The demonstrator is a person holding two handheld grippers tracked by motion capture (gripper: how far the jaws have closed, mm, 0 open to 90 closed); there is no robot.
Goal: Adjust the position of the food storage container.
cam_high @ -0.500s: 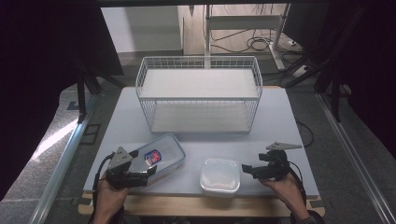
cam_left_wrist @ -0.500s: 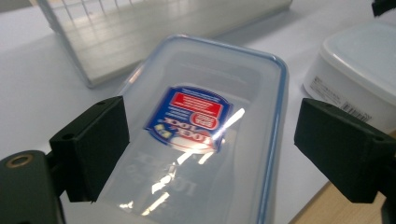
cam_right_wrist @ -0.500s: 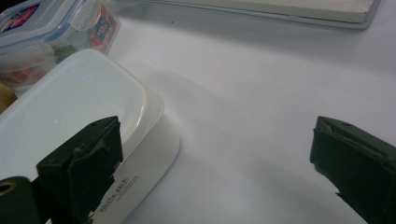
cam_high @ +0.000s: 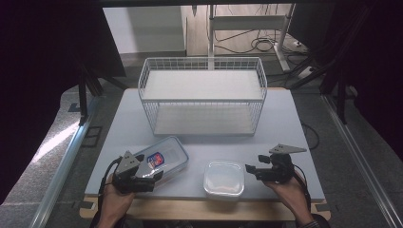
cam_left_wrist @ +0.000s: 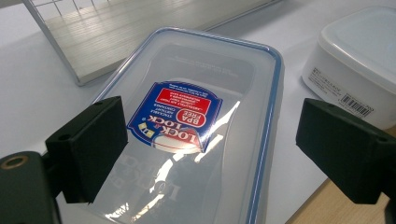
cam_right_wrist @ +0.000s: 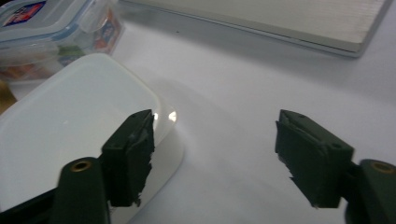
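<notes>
Clearly light and slick, the clear lidded box lies on the tabletop under the left gripper, jaws spread wide; best pinched across its stiff rim. Right gripper gapes empty.

I'm seeing clear glossy plastic container glinting, white matt plastic box, white wire basket, matt tabletop.

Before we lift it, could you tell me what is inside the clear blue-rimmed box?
Through the clear box's lid, only a red and blue label and glare show. In the right gripper view, its side shows orange and green patches; whether those are contents or stickers cannot be told.
</notes>
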